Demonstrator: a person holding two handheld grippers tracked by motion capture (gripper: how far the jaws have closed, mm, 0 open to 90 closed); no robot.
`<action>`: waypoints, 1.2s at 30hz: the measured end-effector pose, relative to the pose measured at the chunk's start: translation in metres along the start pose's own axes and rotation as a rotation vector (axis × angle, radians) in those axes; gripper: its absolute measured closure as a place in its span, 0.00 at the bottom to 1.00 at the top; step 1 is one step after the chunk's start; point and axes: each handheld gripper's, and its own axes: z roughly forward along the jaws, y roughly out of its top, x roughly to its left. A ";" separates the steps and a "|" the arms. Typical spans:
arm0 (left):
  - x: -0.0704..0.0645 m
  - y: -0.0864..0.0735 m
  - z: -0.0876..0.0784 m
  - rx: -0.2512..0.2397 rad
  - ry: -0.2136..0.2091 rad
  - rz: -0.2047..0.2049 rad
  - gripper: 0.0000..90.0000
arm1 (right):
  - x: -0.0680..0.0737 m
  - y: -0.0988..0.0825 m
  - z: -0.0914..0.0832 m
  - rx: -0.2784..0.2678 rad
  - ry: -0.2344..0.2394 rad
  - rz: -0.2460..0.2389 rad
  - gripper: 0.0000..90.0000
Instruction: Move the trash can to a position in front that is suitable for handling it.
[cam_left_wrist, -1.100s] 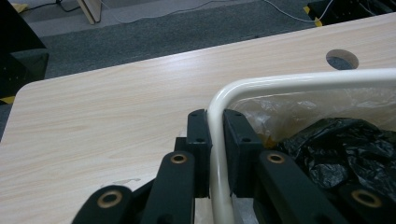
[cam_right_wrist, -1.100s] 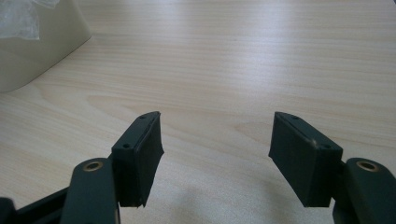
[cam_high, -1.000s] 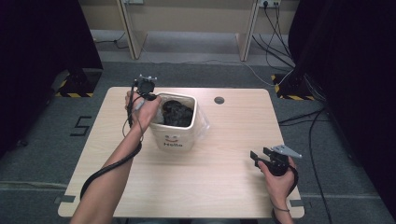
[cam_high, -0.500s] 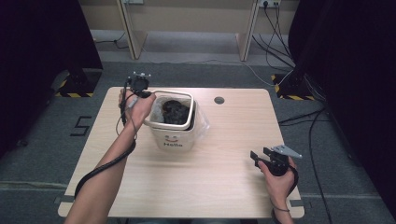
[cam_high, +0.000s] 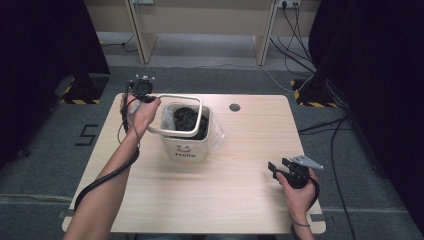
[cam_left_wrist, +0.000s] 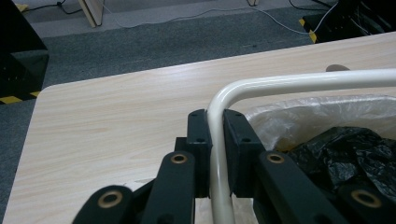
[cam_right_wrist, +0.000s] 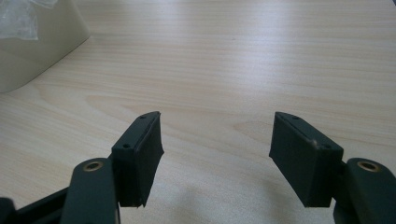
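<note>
A cream bin (cam_high: 184, 148) marked "Hello" stands left of the table's middle, lined with clear plastic (cam_left_wrist: 299, 116) and holding a crumpled black bag (cam_high: 184, 120) (cam_left_wrist: 355, 149). A cream rounded frame (cam_high: 200, 116) (cam_left_wrist: 299, 81) hangs tilted over the bin's mouth, its left side raised. My left gripper (cam_high: 148, 99) (cam_left_wrist: 215, 116) is shut on the frame's left bar near a corner. At the table's front right my right gripper (cam_high: 274, 167) (cam_right_wrist: 217, 128) stands open just above bare wood, with nothing between its jaws.
The wooden table (cam_high: 240, 200) has a round cable hole (cam_high: 234, 107) behind and right of the bin. In the right gripper view the bin's wall (cam_right_wrist: 37, 42) shows at the upper left. Grey carpet, cables and dark screens surround the table.
The left gripper has moved up and to the left with the frame. The frame's left side has lifted off the bin's rim. The right gripper has stayed put.
</note>
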 end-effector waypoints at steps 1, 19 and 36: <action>0.001 0.000 0.000 -0.002 0.001 -0.003 0.90 | 0.000 0.000 0.000 0.001 0.001 0.001 0.38; 0.027 0.000 -0.009 -0.011 0.014 -0.033 0.90 | 0.000 0.000 0.000 0.004 -0.002 0.003 0.38; 0.046 -0.006 -0.011 -0.001 0.021 -0.051 0.90 | 0.000 0.000 0.000 0.006 -0.003 0.000 0.38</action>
